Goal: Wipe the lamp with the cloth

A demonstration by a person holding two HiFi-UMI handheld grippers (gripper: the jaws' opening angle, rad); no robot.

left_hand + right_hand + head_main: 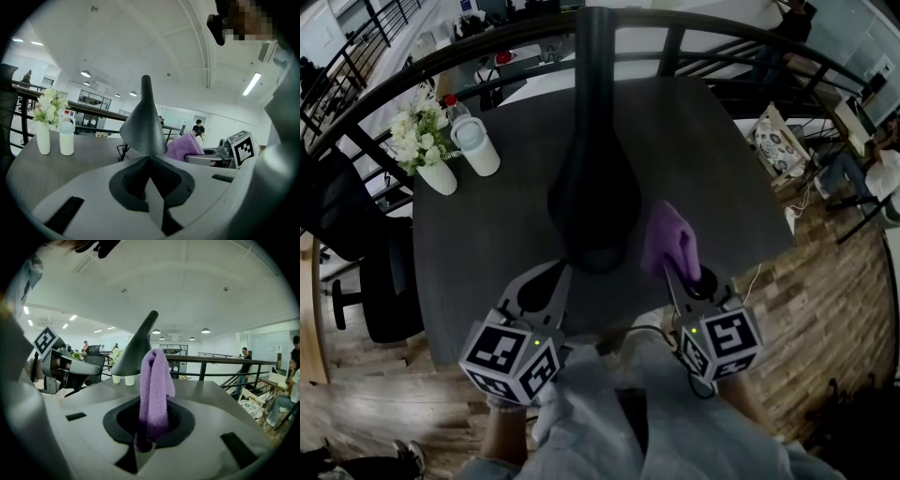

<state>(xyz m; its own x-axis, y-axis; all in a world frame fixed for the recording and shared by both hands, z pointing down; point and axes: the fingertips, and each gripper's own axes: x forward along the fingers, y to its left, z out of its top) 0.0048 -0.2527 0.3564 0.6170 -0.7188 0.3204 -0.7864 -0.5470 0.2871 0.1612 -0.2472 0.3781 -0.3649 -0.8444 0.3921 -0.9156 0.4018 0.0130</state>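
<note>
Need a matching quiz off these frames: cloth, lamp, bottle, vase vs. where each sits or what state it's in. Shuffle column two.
Column 1
1. cloth
2. lamp
3. bottle
4. vase

Column 2
A. holds white flowers, at the far left corner of the table
B. purple, clamped in the right gripper
C. dark, stands mid-table
D. white, close beside the vase

Pairs: 1-B, 2-C, 3-D, 4-A

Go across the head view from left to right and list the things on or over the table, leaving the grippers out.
vase of flowers → white bottle → lamp → cloth
</note>
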